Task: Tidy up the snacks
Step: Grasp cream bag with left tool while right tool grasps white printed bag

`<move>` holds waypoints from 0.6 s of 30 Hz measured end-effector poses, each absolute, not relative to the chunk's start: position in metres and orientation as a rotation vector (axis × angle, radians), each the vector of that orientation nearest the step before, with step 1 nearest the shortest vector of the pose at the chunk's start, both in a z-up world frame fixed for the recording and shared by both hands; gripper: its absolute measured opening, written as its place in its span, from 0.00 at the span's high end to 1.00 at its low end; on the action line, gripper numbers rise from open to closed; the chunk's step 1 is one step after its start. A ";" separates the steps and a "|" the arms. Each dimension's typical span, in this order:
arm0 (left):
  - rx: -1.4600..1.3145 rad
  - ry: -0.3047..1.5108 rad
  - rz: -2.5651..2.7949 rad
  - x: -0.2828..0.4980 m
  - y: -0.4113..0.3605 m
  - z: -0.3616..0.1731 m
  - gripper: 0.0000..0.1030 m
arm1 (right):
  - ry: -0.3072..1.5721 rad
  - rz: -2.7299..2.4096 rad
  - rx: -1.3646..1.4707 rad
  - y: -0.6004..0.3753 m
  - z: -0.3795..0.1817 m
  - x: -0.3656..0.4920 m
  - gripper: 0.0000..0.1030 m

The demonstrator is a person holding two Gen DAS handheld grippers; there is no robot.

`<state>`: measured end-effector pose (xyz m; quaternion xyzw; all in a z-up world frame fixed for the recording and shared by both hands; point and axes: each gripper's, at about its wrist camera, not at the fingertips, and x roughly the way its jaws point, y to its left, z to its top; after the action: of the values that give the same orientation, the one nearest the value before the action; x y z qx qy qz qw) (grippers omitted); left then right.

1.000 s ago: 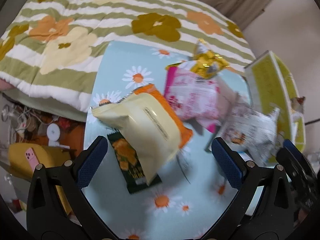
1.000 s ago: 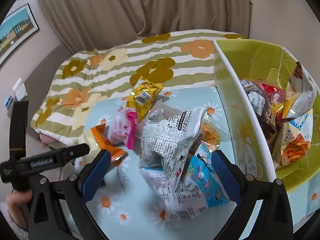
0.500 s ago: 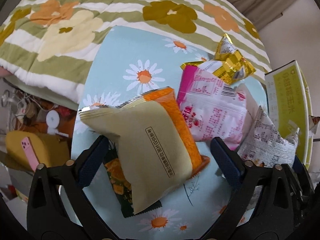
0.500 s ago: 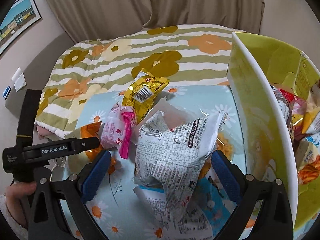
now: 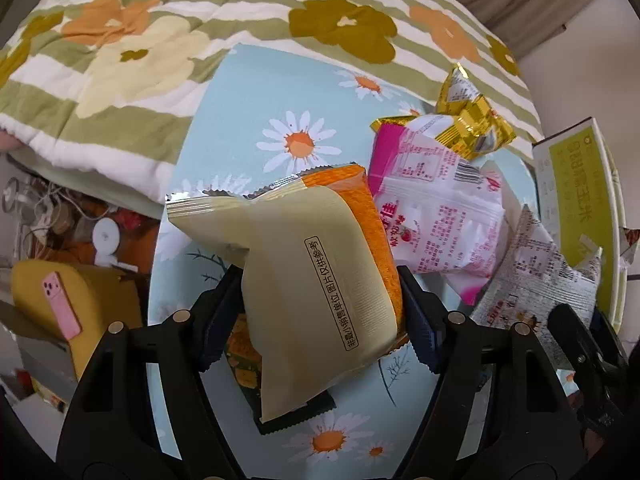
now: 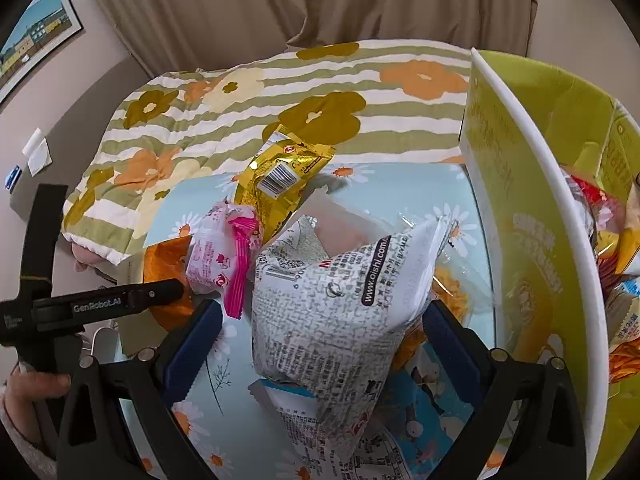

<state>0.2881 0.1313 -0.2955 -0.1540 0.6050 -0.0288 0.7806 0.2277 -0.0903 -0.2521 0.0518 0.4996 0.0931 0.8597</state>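
Left gripper (image 5: 320, 312) clamped on a cream and orange snack bag (image 5: 316, 276), right gripper (image 6: 320, 344) apart around a grey printed bag (image 6: 340, 308)

The left jaws had just been closing and their blue pads pressed both sides of the cream bag, which lay over a dark green packet (image 5: 248, 364) on the daisy-print cloth (image 5: 256, 92); a pink and white bag (image 5: 436, 208) and a gold packet (image 5: 472, 124) sat just beyond it. The right jaws stood wide, the left pad clear of the grey bag, the right pad close to its edge; whether it touched could not be told. That bag stood on a blue packet (image 6: 416, 396), beside the yellow-green box (image 6: 532, 240) already holding snacks. A hand (image 6: 36, 384) gripped the left tool's handle
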 end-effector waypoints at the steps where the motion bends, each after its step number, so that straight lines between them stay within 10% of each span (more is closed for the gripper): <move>1: -0.335 1.303 -0.063 0.287 0.132 -0.294 0.31 | 1.051 0.194 0.104 -0.090 -0.253 0.228 0.03; 18: -0.313 1.211 -0.104 0.262 0.136 -0.252 0.31 | 1.048 0.202 0.018 -0.075 -0.246 0.215 0.41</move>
<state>0.2624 0.1364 -0.2522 -0.1465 0.5663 -0.0487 0.8096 0.2155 -0.0748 -0.2463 0.0087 0.4997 0.0962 0.8608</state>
